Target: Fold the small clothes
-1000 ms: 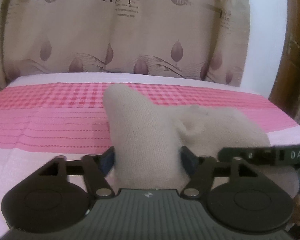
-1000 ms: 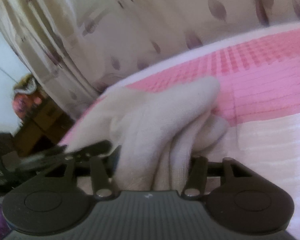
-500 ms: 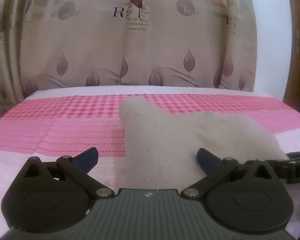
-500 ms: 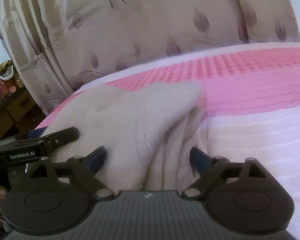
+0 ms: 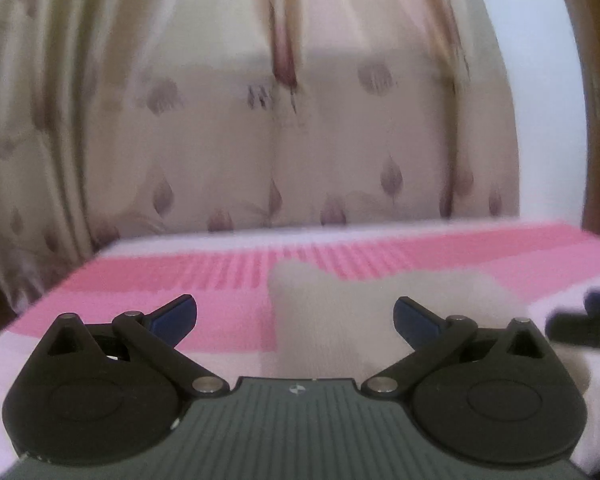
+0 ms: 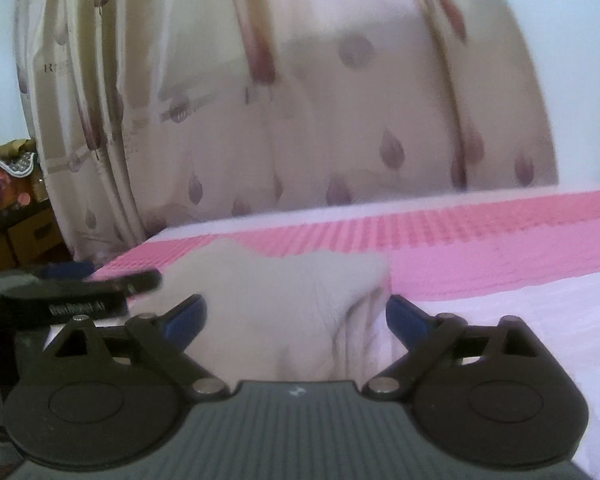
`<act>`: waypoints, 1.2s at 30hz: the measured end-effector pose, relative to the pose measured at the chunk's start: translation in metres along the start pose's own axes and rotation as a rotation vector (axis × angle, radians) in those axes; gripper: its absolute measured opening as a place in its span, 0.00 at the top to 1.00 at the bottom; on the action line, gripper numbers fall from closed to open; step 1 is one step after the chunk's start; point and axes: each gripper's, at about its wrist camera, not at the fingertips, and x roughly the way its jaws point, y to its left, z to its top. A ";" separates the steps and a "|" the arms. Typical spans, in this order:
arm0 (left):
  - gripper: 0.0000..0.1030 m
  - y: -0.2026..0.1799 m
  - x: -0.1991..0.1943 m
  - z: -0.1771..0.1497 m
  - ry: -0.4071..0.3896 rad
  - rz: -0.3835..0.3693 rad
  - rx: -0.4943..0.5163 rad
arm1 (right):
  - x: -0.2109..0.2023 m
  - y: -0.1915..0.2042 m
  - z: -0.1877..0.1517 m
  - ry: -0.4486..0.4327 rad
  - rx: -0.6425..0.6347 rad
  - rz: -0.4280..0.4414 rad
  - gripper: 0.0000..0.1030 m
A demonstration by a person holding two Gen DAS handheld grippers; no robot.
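Bed before a curtain

A pink-and-white sheet (image 5: 228,280) covers the bed; a beige leaf-print curtain (image 5: 300,128) hangs behind. White wall (image 5: 540,100) and dark wood (image 5: 596,80) right; boxes (image 6: 24,236) left.

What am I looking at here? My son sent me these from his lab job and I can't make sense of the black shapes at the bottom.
Those black shapes are hand-held tools, not a robot. A person holds one two-finger gripper in each hand, and a small wide-angle camera on each looks forward along the fingers. So one picture comes from the left gripper and one from the right gripper.

The blue tips are the finger pads. In both views the fingers are spread apart, so both grippers are open and hold nothing.

Between them lies a small beige knitted garment, resting on a bed with a pink and white cover. Each camera also catches part of the other gripper at the edge of its picture.

Behind the bed hangs a beige curtain with a leaf pattern. The pictures are somewhat blurred.
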 end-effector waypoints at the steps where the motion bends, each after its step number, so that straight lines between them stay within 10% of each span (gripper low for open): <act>1: 0.00 0.000 -0.009 0.001 -0.039 0.022 -0.018 | -0.006 0.002 -0.001 -0.011 -0.004 -0.009 0.05; 12: 0.00 -0.002 -0.069 0.035 -0.143 -0.009 -0.032 | -0.048 0.020 0.005 -0.044 -0.043 -0.030 0.03; 36: 0.00 0.004 -0.078 0.044 -0.066 -0.062 -0.112 | -0.072 0.042 0.014 -0.122 -0.133 -0.125 0.00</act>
